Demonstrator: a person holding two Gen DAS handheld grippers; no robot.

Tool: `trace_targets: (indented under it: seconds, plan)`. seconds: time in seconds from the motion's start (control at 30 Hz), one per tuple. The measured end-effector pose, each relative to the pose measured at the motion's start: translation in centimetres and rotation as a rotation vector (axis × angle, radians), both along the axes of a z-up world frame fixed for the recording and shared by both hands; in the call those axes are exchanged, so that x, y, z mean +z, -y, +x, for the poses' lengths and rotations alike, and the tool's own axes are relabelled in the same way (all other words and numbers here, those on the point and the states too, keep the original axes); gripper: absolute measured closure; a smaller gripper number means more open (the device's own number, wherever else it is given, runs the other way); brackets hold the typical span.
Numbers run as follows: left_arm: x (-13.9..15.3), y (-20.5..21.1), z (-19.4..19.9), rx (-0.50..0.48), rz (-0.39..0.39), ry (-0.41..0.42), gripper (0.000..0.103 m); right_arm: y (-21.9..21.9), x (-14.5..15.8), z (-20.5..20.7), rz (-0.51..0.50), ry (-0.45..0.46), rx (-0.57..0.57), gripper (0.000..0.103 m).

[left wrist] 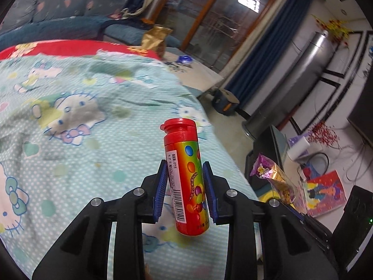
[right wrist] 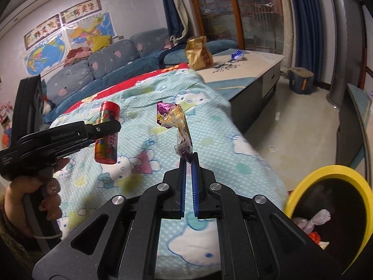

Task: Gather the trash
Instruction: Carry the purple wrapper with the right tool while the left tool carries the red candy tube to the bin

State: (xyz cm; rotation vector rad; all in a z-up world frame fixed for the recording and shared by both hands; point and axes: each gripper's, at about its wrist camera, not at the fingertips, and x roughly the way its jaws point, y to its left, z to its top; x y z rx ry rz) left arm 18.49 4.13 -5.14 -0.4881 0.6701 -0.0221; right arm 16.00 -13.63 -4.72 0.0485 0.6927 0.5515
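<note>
While a red candy tube [left wrist: 186, 179] hangs clamped in the left gripper [left wrist: 185, 186] above the bedspread [left wrist: 70, 116], the right gripper [right wrist: 188, 163] pinches a purple wrapper [right wrist: 174, 121]; both probably go next into the yellow bin [right wrist: 326, 175].

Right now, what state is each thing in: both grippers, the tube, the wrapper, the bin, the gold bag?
Left gripper: shut on the tube, lifted off the bed.
Tube: red cap closed, held roughly upright.
Right gripper: shut on the wrapper.
Wrapper: crumpled, pinched at its lower end, sticking up.
Bin: open, trash already inside.
Gold bag: upright on the low table, top crumpled.
</note>
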Motion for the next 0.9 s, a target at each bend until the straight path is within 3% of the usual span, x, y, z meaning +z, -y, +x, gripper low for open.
trace_targets:
  seconds: [0.9]
  plan:
    - [3.2,11.4,-1.0,-0.296,0.052,0.093,0.075,10.8,0.6,-2.9,-0.029,0.019,-0.226,0.101]
